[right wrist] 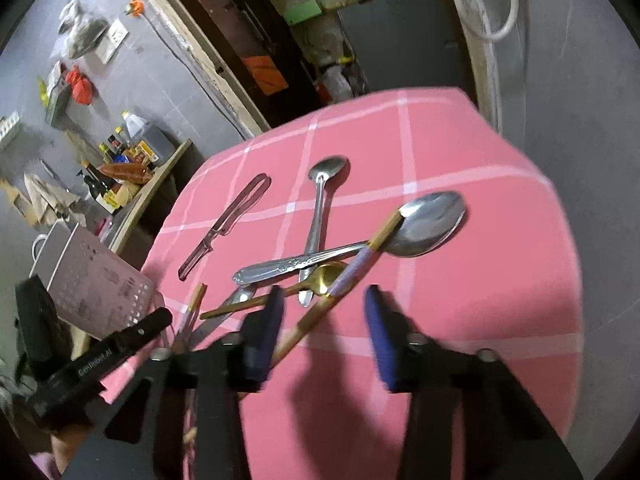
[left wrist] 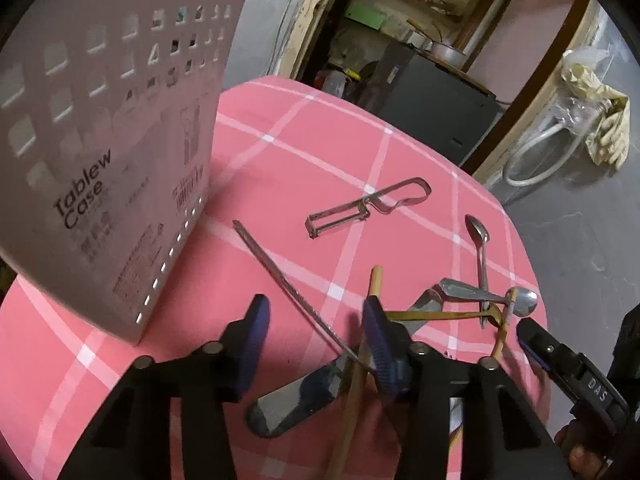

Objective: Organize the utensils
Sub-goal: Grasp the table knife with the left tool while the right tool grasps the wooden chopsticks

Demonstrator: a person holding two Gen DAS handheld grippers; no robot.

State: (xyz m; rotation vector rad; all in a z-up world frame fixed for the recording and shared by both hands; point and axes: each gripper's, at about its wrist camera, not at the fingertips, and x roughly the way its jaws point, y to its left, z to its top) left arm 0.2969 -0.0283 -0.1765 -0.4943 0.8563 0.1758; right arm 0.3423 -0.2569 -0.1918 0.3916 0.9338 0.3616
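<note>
Utensils lie loose on a pink checked tablecloth (left wrist: 304,148). In the left wrist view my left gripper (left wrist: 316,340) is open above a thin metal skewer (left wrist: 288,284), a butter knife (left wrist: 296,396) and a wooden chopstick (left wrist: 360,360). A white cutlery case (left wrist: 104,152) stands at the left. A peeler (left wrist: 368,206) lies beyond. In the right wrist view my right gripper (right wrist: 326,330) is open over a gold-and-lilac chopstick (right wrist: 352,268). A large spoon (right wrist: 430,218), a small spoon (right wrist: 320,200), a gold spoon (right wrist: 320,276) and the peeler (right wrist: 224,228) lie ahead.
The table's right and far edges drop to a grey floor (left wrist: 580,208). A dark cabinet (left wrist: 436,96) and cluttered shelves stand beyond the table. A low shelf with bottles (right wrist: 128,156) is at the left in the right wrist view. The other gripper (right wrist: 100,364) shows at lower left.
</note>
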